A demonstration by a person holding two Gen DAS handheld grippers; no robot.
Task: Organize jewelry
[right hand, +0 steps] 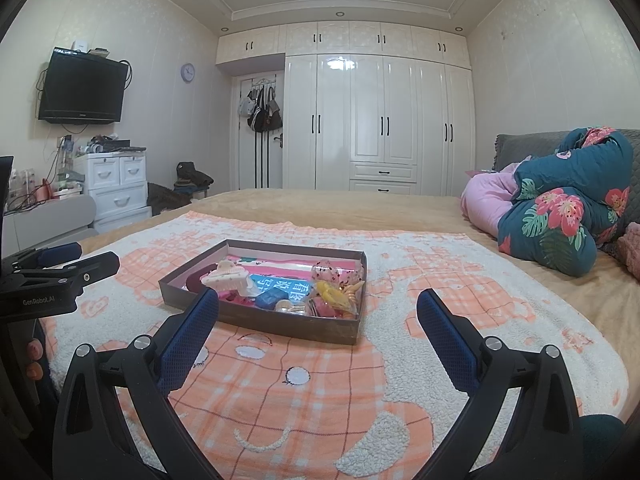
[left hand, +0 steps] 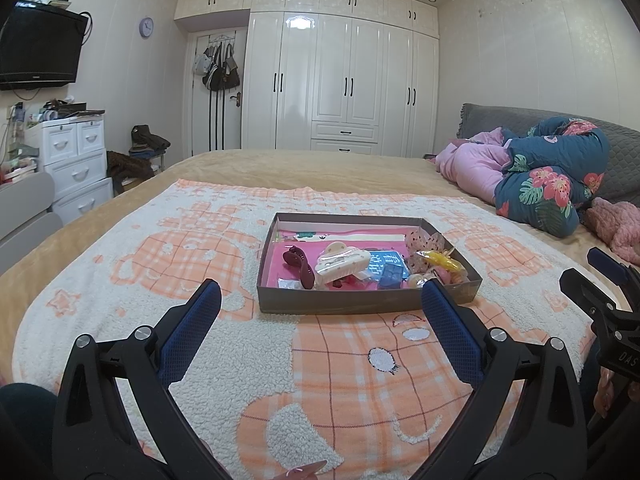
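Observation:
A shallow grey box (left hand: 344, 306) (right hand: 280, 322) sits on an orange-and-white blanket on the bed. It holds a cream hair claw (left hand: 340, 265) (right hand: 226, 278), a dark red clip (left hand: 298, 266), a small blue case (left hand: 390, 274) (right hand: 269, 299), and yellow and pink pieces in clear wrap (left hand: 442, 262) (right hand: 334, 294). My left gripper (left hand: 320, 304) is open and empty, just short of the box's near wall. My right gripper (right hand: 318, 308) is open and empty, to the right of the left one, also in front of the box.
The blanket (left hand: 352, 380) (right hand: 320, 392) covers the near bed. A folded floral quilt (left hand: 548, 176) (right hand: 568, 220) and pink bedding lie at the right. A white drawer unit (left hand: 72, 160) stands left of the bed; wardrobes line the far wall.

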